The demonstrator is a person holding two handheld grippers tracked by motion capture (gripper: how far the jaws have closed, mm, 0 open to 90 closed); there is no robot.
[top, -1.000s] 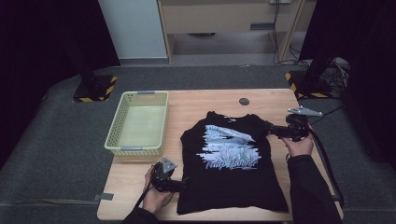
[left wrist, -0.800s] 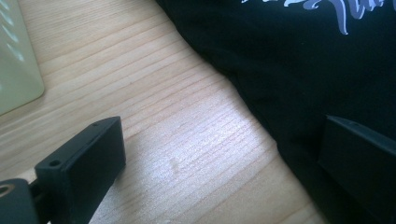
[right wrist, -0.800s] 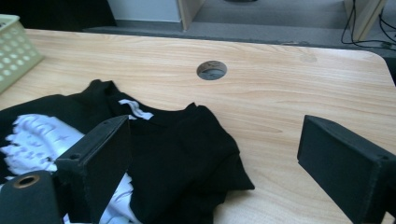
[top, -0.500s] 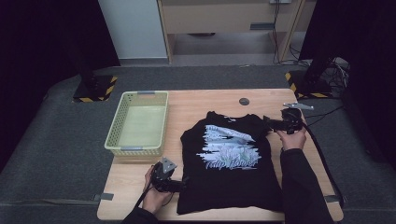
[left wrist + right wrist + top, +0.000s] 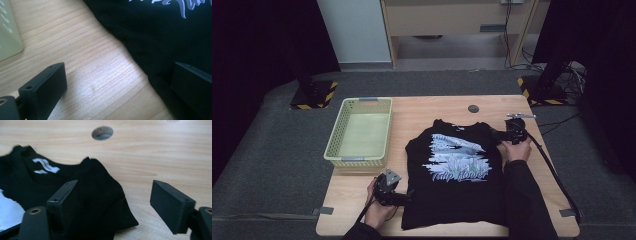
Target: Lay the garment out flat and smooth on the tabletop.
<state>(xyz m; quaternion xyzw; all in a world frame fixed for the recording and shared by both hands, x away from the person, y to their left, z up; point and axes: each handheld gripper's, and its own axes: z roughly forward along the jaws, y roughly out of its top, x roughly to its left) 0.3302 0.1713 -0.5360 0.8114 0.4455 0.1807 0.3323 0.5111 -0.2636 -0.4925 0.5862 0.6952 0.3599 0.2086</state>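
A black T-shirt point(image 5: 457, 170) with a white and blue print lies flat on the wooden table point(image 5: 422, 112), collar toward the far side. My left gripper point(image 5: 404, 198) rests at the shirt's lower left edge. In the left gripper view it point(image 5: 120, 72) stands open, one jaw over bare wood and the other over the black cloth point(image 5: 155, 32). My right gripper point(image 5: 498, 134) is low at the shirt's right sleeve. Its jaws point(image 5: 116, 190) have just been closing and still stand apart. The sleeve point(image 5: 100, 185) lies between them, unpinched.
A pale green plastic basket point(image 5: 337, 135) stands on the table left of the shirt. A round dark cable hole point(image 5: 473, 108) sits in the wood beyond the collar. Each gripper's cable trails off the table's near side. Bare wood lies right of the sleeve.
My right gripper has come down and moved left onto the shirt's right sleeve. The left gripper and the shirt have stayed put.
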